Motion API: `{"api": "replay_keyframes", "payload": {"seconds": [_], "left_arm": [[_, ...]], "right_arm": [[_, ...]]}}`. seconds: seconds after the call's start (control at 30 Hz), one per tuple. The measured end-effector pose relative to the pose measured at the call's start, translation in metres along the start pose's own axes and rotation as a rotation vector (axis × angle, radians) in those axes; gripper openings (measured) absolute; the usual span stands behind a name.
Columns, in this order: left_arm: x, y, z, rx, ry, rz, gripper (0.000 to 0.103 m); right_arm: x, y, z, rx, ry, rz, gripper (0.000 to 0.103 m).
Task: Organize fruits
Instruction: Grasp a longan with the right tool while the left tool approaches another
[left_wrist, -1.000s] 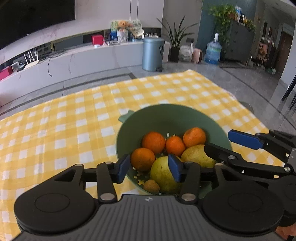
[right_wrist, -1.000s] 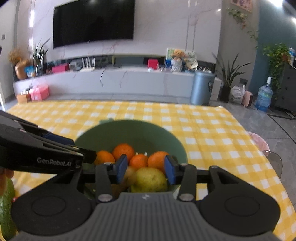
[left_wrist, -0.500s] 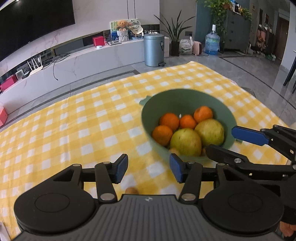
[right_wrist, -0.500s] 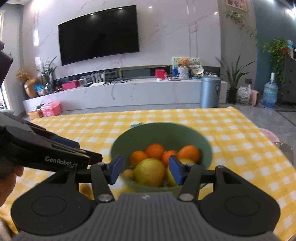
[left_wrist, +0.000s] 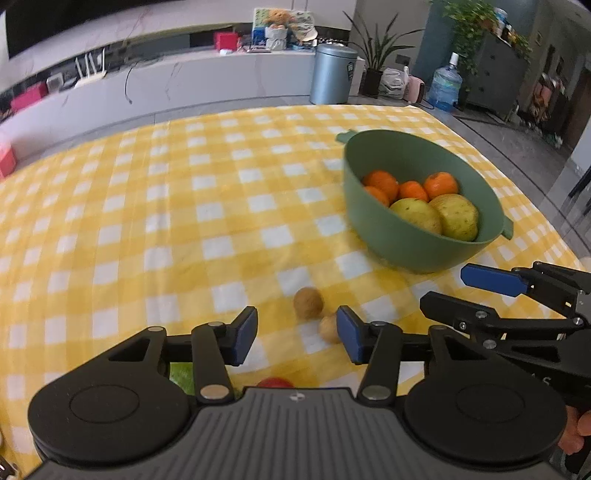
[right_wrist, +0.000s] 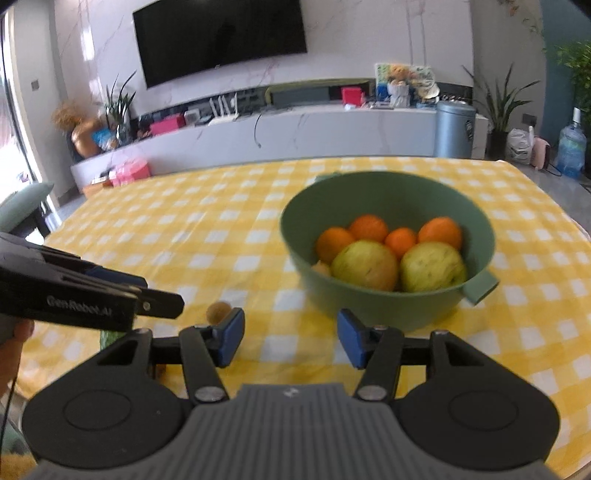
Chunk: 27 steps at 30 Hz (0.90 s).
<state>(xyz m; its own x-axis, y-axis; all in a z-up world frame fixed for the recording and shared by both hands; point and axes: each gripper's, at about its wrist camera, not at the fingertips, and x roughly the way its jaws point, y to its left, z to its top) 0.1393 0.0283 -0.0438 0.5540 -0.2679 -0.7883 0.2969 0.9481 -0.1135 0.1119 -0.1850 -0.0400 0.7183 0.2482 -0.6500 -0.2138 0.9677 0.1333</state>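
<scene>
Hovering over the desk's near edge, the left gripper (left_wrist: 295, 332) has its blue fingers (left_wrist: 243, 336) apart, having just narrowed a little, with nothing pressed between them. Past them, on the yellow checked cloth (left_wrist: 147, 221), lie two small brown fruits (left_wrist: 308, 303), one partly behind the right-hand finger. A red fruit (left_wrist: 275, 382) and something green peek out under the gripper body. Further right, toward the desk's right edge, stands the green bowl (right_wrist: 369, 306) with four oranges (right_wrist: 369, 227) behind two yellow-green pears (right_wrist: 365, 264). The right gripper (right_wrist: 290, 339) is released too, its fingers empty, just short of the bowl's near wall.
</scene>
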Motion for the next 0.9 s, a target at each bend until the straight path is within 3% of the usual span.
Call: {"api": "replay_keyframes", "payload": {"seconds": [0.13,0.23,0.37,0.57,0.9], "left_arm": [[0.007,0.013,-0.006,-0.026,0.014,-0.022,0.049],[0.011,0.016,-0.009,-0.032,0.033,-0.040,0.046],[0.015,0.014,-0.011,-0.017,0.044,-0.040,0.041],[0.019,0.025,-0.011,-0.088,0.044,-0.026,0.037],[0.024,0.042,-0.008,-0.181,0.043,-0.061,0.037]], "right_arm": [[0.011,0.008,0.000,-0.052,0.036,-0.008,0.052],[0.018,0.009,-0.001,-0.070,0.058,0.000,0.045],[0.022,0.011,-0.003,-0.069,0.066,0.047,0.036],[0.035,0.024,-0.004,-0.092,0.078,0.123,0.030],[0.061,0.035,-0.006,-0.071,0.136,0.159,0.029]]}}
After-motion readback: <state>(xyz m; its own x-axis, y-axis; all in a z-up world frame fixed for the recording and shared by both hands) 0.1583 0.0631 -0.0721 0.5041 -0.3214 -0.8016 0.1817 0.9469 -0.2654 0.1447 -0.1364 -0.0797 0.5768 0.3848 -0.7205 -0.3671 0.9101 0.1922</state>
